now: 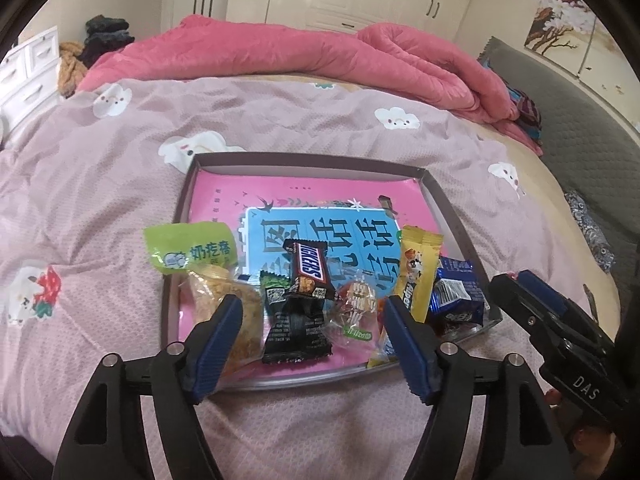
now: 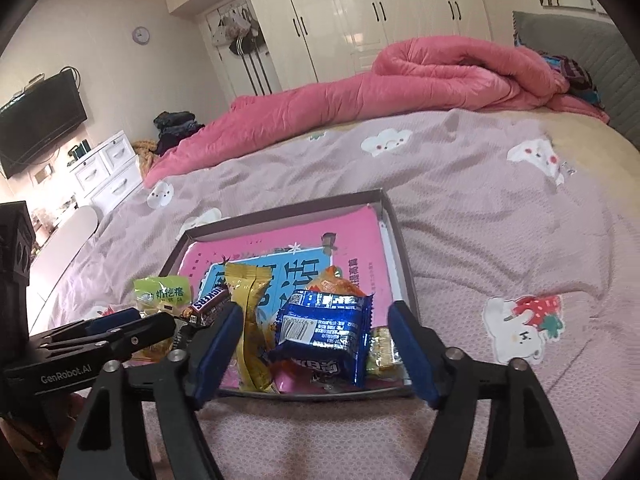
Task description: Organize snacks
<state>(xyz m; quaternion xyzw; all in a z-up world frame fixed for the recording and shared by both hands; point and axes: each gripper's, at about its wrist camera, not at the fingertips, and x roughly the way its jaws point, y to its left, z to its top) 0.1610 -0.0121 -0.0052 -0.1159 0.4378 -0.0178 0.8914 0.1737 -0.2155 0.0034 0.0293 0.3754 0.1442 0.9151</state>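
Pink-quilted and scattered with cartoon clouds, a bed [image 1: 120,184] carries a shallow dark-rimmed box [image 1: 436,184] lined with a pink-and-blue printed sheet, the gathering place for the snacks. At far left a green packet [image 1: 192,250] lies across the box's left rim, half out, with a clear bag of golden crisps [image 1: 208,292] just beside it. The left gripper [image 1: 314,338] hangs over the near edge, its jaws wide and holding nothing, framing a black wrapper [image 1: 294,330] with a Snickers bar [image 1: 308,270] lying on top of it, and a clear cellophane sweet [image 1: 356,312]. Next come a yellow stick pack [image 1: 416,276] and a blue foil biscuit pack [image 2: 324,334], the latter lying between the wide, empty jaws of the right gripper [image 2: 316,350], with an orange packet [image 2: 334,280] behind it and a small gold-wrapped sweet [image 2: 384,350] near the box's right corner. Both tools appear to have let go, so the sorting seems close to done. A tidy finish would likely mean nudging the green packet fully inside the rim, gripping it by the flat sealed edge, not its crushable middle, and spreading the crowded near row toward the bare far half.
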